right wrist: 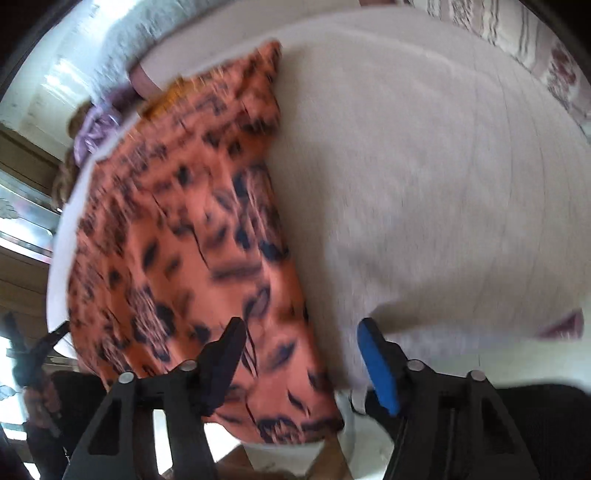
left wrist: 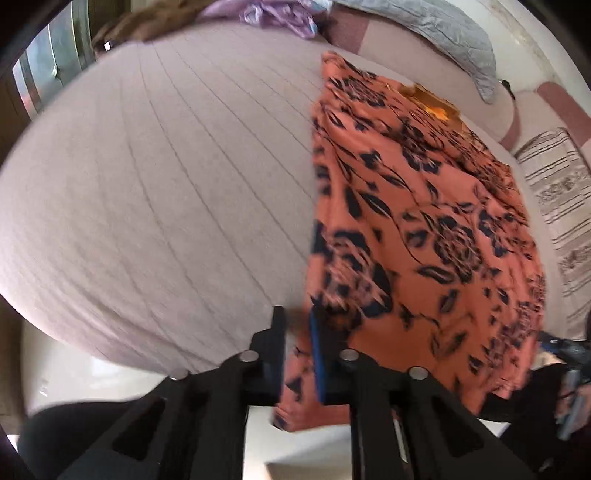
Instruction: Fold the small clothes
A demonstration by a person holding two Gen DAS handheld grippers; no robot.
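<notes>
A pale striped bed (left wrist: 155,192) is carrying an orange floral garment (left wrist: 424,229) along its near edge; the left hand-held gripper (left wrist: 297,354) is pinching the garment's hem, while the right hand-held gripper (right wrist: 303,354) is hanging open above it.

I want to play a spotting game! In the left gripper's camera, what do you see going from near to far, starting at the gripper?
Left gripper pinching the cloth's near corner → orange floral cloth → yellow-orange patch at its far end → grey quilted pillow.

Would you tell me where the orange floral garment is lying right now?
The orange floral garment lies on the grey striped bedspread, right of centre in the left wrist view, its near corner hanging off between the left gripper fingers.
</notes>
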